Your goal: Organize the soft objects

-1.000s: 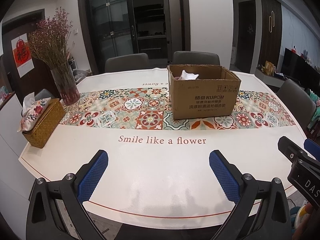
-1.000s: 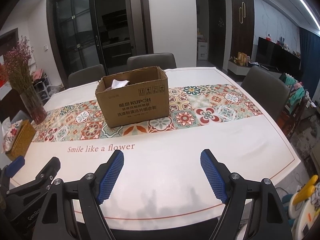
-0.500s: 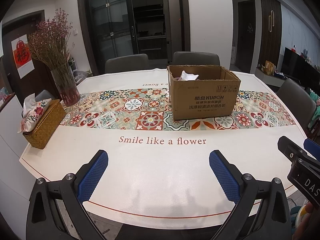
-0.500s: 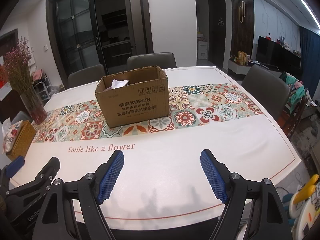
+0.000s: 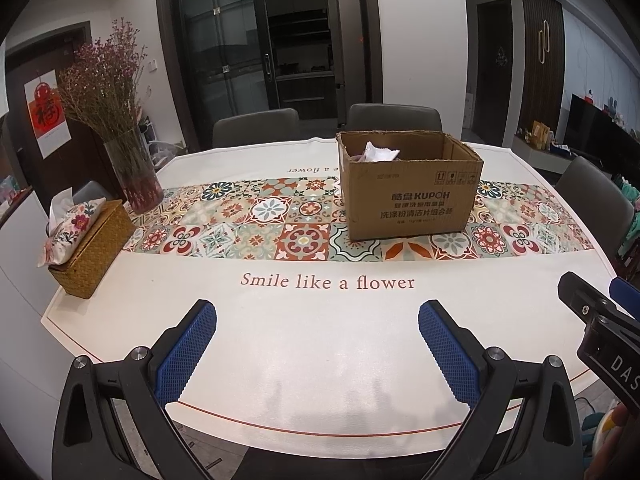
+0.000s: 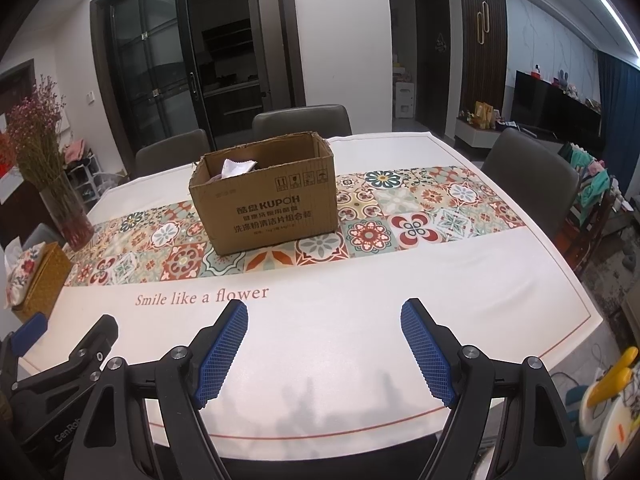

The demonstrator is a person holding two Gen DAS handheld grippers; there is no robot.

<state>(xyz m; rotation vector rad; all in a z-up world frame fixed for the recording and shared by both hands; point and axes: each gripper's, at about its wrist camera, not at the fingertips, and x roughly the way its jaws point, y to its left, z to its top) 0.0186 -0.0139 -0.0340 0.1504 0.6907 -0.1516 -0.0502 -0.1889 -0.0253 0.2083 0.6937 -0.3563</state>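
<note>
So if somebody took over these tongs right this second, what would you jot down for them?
Left tongs: open, empty, above the near table edge.
Right tongs: open, empty, beside them.
Cardboard box: on the patterned runner at mid-table, open at the top, with a white cloth and something darker inside.
Done: soft things seem boxed.
Left: no loose soft items visible on the tablecloth; possibly nothing.

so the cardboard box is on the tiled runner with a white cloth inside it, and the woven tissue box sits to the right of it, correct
Not quite. The woven tissue box sits to the left of the cardboard box, near the table's left edge beside the vase of dried flowers. The left wrist view shows it clearly. The rest holds: the box stands on the tiled runner with a white cloth inside it.
</note>
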